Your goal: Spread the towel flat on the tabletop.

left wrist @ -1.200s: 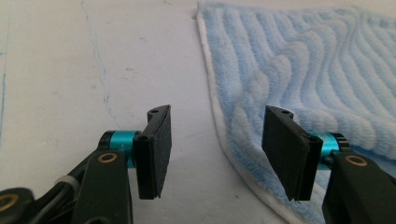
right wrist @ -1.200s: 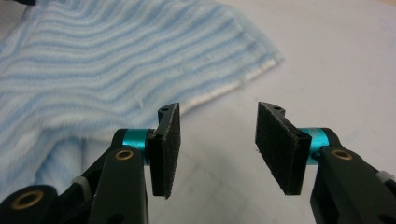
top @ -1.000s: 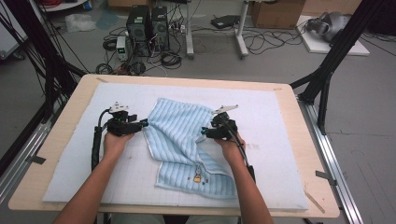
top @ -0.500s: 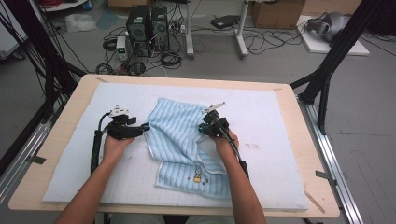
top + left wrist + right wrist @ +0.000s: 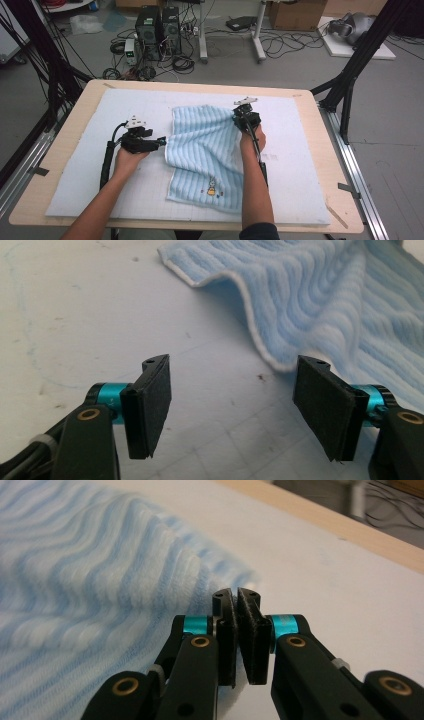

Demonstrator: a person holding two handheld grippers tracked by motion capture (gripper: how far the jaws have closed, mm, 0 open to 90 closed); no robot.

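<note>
- On the table [image 5: 90, 95], at the centre of the white mat [image 5: 300, 165], we are spreading out one light-blue striped towel [image 5: 205, 150]; it is lying partly rumpled, with its small embroidered motif [image 5: 212, 188] toward 6 o'clock, near us.
- At about 1 o'clock of the towel, our right hand-held gripper [image 5: 241, 116] is pinching the far right corner. In the right gripper view the two jaws are pressed together with towel fabric [image 5: 115, 595] bunching just to their left, so we judge the edge is caught between the pads. We are holding it there so that the corner can be drawn outward and the cloth pulled flat.
- At 9 o'clock of the towel, our left hand-held gripper [image 5: 161, 142] is resting low on the mat with its jaws spread and nothing between them; they have just been opening. In the left gripper view the white-hemmed towel edge [image 5: 260, 347] is lying just ahead of the right pad [image 5: 325, 407], touching none of it that we can tell. We are keeping it there, we judge, to be ready to take the left edge.
- Counting: one towel, one mat, two hand-held grippers, each with two black jaws. Beyond the table at 12 o'clock, two dark computer towers [image 5: 159, 26] are standing on the floor among cables.
</note>
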